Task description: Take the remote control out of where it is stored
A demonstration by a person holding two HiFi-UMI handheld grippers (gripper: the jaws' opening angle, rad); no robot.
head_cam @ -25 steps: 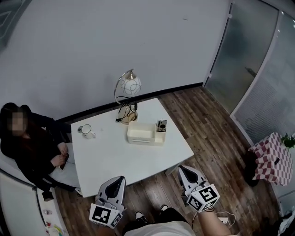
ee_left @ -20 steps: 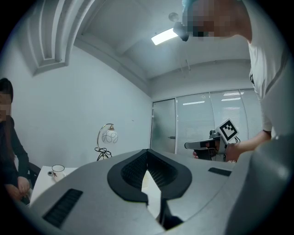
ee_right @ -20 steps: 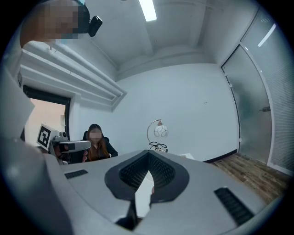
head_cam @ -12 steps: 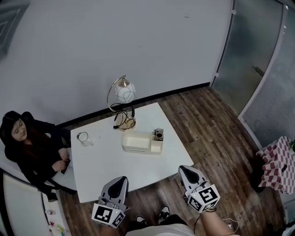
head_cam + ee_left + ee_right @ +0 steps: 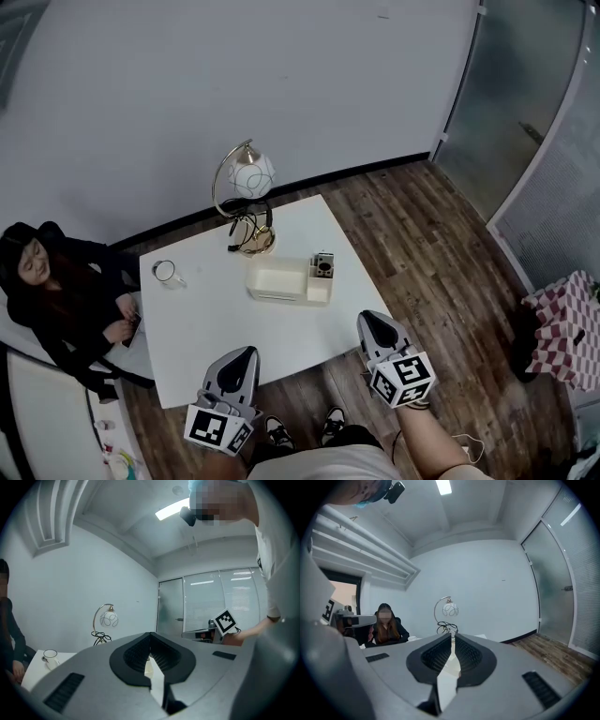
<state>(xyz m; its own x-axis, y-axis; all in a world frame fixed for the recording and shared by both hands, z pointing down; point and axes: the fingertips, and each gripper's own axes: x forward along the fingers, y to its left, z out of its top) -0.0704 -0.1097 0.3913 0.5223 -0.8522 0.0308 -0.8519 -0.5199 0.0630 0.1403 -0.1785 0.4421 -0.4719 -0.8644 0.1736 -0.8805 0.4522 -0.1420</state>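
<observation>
A cream storage box (image 5: 277, 280) lies on the white table (image 5: 216, 328). A small holder at its right end has a dark upright thing in it, apparently the remote control (image 5: 323, 264). My left gripper (image 5: 247, 351) hovers at the table's near edge, shut and empty. My right gripper (image 5: 364, 317) hangs just off the table's near right corner, also shut with nothing in it. In the left gripper view the left gripper (image 5: 150, 634) has its jaws together. The right gripper (image 5: 453, 635) shows the same in its own view. Both are well short of the box.
A globe lamp (image 5: 249, 176) with a coiled cord stands behind the box. A white mug (image 5: 168, 272) sits at the table's far left. A person in black (image 5: 58, 300) sits at the left side. A checked cloth (image 5: 564, 319) lies at the far right on the wood floor.
The head view has swung a little, so the table sits lower and further left. My right gripper has come slightly forward toward the table corner. Both grippers stay shut.
</observation>
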